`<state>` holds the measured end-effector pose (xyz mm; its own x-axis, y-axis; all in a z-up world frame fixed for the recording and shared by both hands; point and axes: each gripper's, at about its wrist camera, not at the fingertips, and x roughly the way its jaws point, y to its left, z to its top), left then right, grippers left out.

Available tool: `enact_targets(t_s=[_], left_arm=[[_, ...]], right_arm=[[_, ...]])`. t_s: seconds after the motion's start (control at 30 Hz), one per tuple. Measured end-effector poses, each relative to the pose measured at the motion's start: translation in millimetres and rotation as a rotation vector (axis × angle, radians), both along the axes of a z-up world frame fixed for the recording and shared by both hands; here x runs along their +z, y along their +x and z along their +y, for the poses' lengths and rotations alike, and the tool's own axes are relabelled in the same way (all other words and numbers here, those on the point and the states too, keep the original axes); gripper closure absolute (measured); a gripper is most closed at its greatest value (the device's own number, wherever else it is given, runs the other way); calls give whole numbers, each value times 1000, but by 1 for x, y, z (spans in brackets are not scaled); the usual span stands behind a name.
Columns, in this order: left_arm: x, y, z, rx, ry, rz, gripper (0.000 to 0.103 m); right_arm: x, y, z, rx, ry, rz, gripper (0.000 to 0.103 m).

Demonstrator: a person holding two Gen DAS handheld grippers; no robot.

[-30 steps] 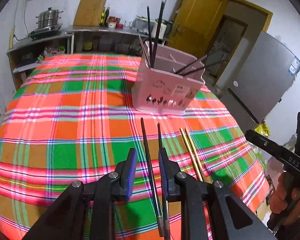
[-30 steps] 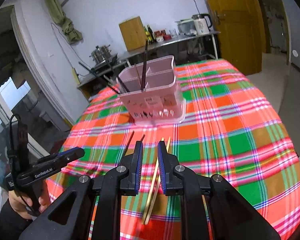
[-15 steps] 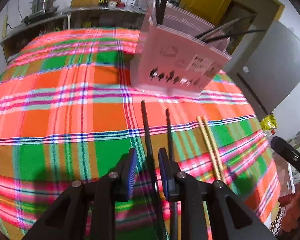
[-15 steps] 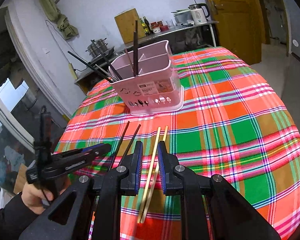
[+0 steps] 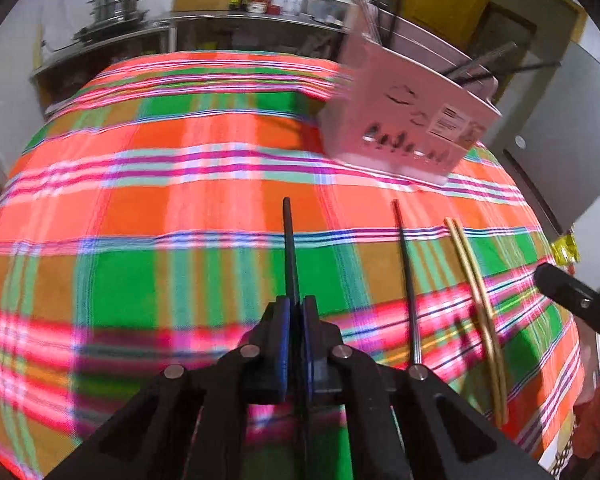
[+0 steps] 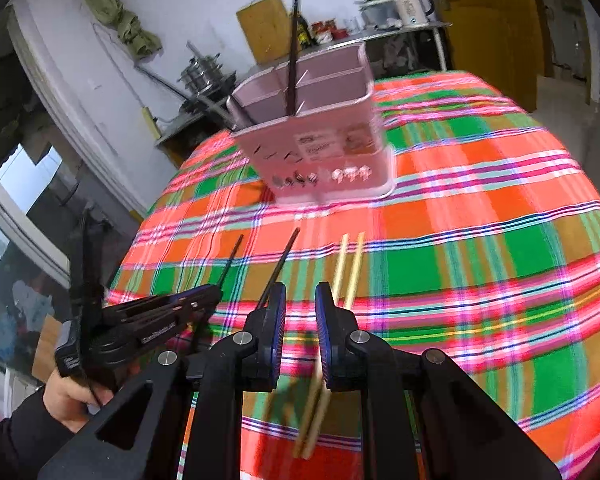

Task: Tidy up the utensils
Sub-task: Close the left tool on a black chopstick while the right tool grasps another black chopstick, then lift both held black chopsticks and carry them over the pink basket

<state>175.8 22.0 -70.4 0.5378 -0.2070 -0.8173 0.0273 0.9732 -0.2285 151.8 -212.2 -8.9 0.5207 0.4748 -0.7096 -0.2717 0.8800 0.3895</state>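
Note:
My left gripper (image 5: pixel 295 312) is shut on a black chopstick (image 5: pixel 288 248) that sticks out forward over the plaid cloth. A second black chopstick (image 5: pixel 407 280) lies to its right, then a pair of light wooden chopsticks (image 5: pixel 478 300). The pink utensil caddy (image 5: pixel 404 120) stands beyond, with several dark utensils in it. My right gripper (image 6: pixel 300 320) is open, low over the cloth, with the wooden chopsticks (image 6: pixel 350 268) by its right finger. The caddy (image 6: pixel 320 148) stands ahead of it. The left gripper (image 6: pixel 204 300) shows at the left, holding its black chopstick (image 6: pixel 230 258).
The table with the plaid cloth (image 5: pixel 160 200) drops off close on the right. A shelf with a steel pot (image 5: pixel 116 0) and bottles stands behind, a yellow door (image 6: pixel 496 20) at the back. The other black chopstick (image 6: pixel 278 266) lies left of my right gripper.
My left gripper has closed on the left black chopstick and swung it to the left, away from the second one. My right gripper has dropped lower and opened a little wider beside the wooden chopsticks.

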Motion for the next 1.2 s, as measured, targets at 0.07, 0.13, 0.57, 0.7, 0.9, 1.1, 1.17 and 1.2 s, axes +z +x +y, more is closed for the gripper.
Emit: enact_targets(t_s=[0.07, 0.13, 0.57, 0.7, 0.9, 1.1, 1.17, 1.2], left_arm=[[0, -6, 14, 37, -14, 1, 97], [1, -9, 27, 69, -31, 7, 97], [0, 23, 40, 70, -63, 62, 95], [-1, 27, 34, 50, -17, 50, 95], [-1, 30, 29, 42, 19, 34, 95], [0, 33, 26, 54, 51, 48, 97], [3, 33, 29, 53, 11, 52, 98], [6, 32, 30, 49, -3, 41, 99]], right_arm=[[-8, 8, 14, 18, -3, 24, 88], [-14, 15, 25, 33, -12, 41, 88], [-47, 61, 69, 42, -103, 132, 88], [-52, 66, 74, 31, -129, 141, 88], [-50, 63, 90, 36, -234, 107, 89], [-50, 68, 79, 30, -168, 144, 96], [-45, 65, 72, 25, -137, 137, 97], [-40, 63, 69, 24, -123, 127, 98]])
